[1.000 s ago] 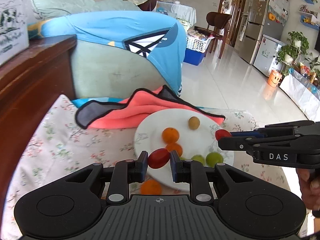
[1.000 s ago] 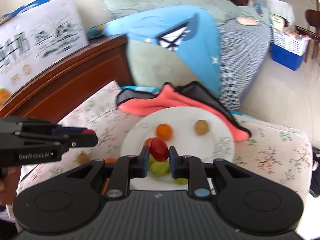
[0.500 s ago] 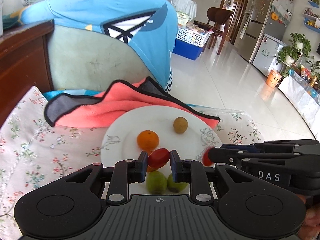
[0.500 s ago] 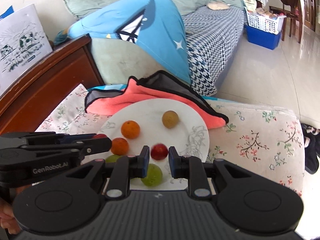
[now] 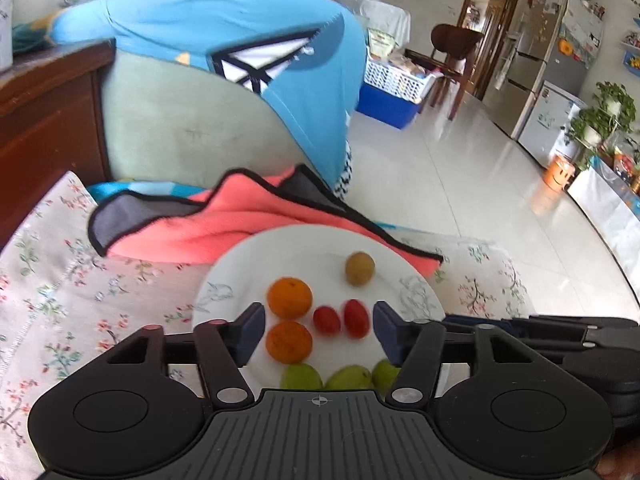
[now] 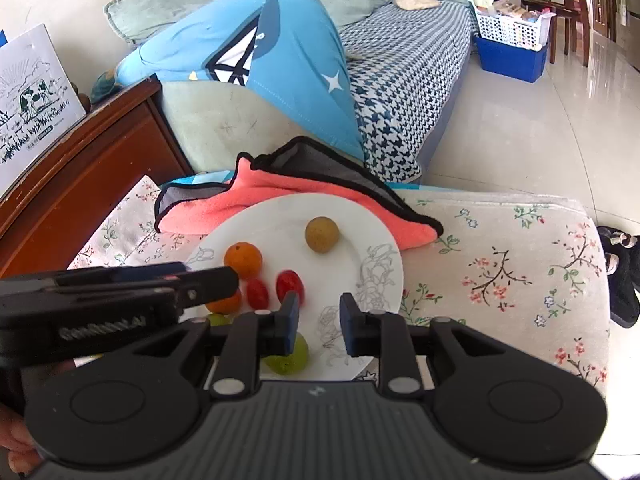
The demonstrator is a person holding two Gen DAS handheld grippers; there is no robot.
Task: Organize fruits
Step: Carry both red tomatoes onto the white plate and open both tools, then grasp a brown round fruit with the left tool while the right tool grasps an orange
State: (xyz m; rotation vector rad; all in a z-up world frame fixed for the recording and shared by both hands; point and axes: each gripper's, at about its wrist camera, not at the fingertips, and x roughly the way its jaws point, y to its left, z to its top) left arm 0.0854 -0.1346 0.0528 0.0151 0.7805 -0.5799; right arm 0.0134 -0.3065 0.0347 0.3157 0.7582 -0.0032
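Observation:
A white plate (image 5: pixel 240 264) (image 6: pixel 380 240) on the floral cover holds two oranges (image 5: pixel 289 297), a brown round fruit (image 5: pixel 360 269) (image 6: pixel 322 235), three green fruits (image 5: pixel 301 376) along its near edge and two red tomatoes (image 5: pixel 327 320) (image 6: pixel 290 284) side by side. My left gripper (image 5: pixel 318 332) hovers over the plate with its jaws opening wide. The tomatoes lie on the plate between the fingers, untouched. My right gripper (image 6: pixel 318 320) is beside it on the right, jaws opening a little with nothing between them. Each gripper shows side-on in the other's view.
A pink and grey cloth (image 5: pixel 224 224) lies bunched against the plate's far rim. A dark wooden cabinet (image 6: pixel 80 172) stands to the left, and a sofa draped with a blue garment (image 5: pixel 248 52) behind. The cover's far edge drops to tiled floor (image 6: pixel 520 128); slippers (image 6: pixel 620 272) lie at the right.
Both grippers have let go of their red tomatoes, which now lie together on the plate. The left jaws have spread wide; the right jaws parted slightly. Both hands came closer to the plate.

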